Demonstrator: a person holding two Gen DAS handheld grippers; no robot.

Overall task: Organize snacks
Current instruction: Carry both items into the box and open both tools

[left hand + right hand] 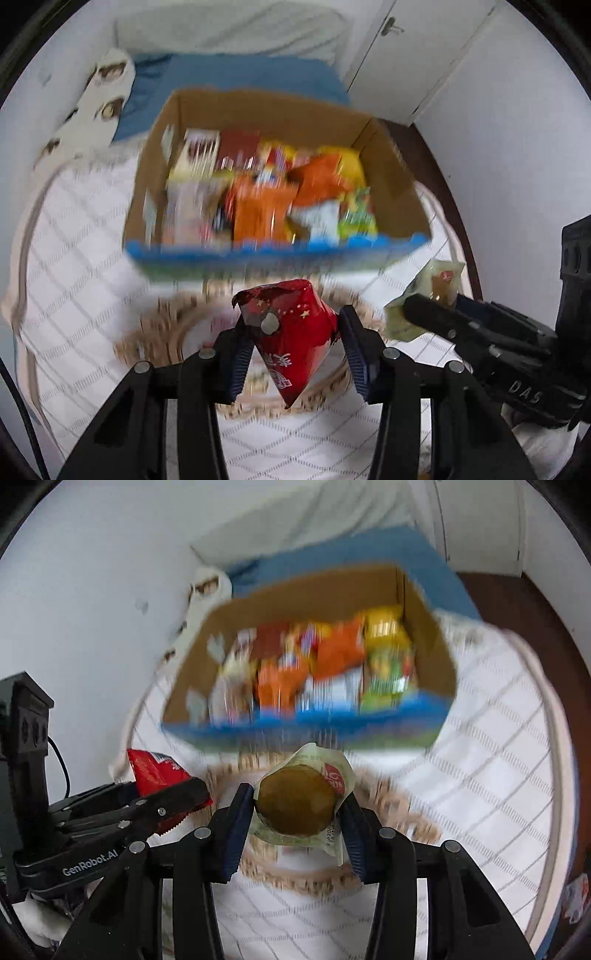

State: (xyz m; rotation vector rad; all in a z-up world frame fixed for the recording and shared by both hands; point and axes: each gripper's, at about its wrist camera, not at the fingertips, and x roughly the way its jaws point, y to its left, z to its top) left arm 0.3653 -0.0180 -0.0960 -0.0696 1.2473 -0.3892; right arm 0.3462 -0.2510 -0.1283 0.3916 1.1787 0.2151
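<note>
My left gripper [293, 345] is shut on a red foil snack packet [291, 332], held above a woven basket [159, 332] on the bed. My right gripper [297, 821] is shut on a clear-wrapped round brown cake [295, 801] over the same woven basket [413, 812]. Each gripper shows in the other's view: the right gripper [432, 314] with its pale packet [439, 284] at the right, the left gripper [173, 805] with the red packet [155, 771] at the left. Beyond the basket stands a cardboard box [266, 107] holding several colourful snack packs [266, 199]; the same box [306, 590] is blurred.
The box and basket rest on a white quilted bed cover [81, 229]. A blue sheet [240, 74] and white pillow [236, 26] lie behind the box. White wardrobe doors [424, 44] and dark floor [517, 602] are on the right, a white wall [92, 590] on the left.
</note>
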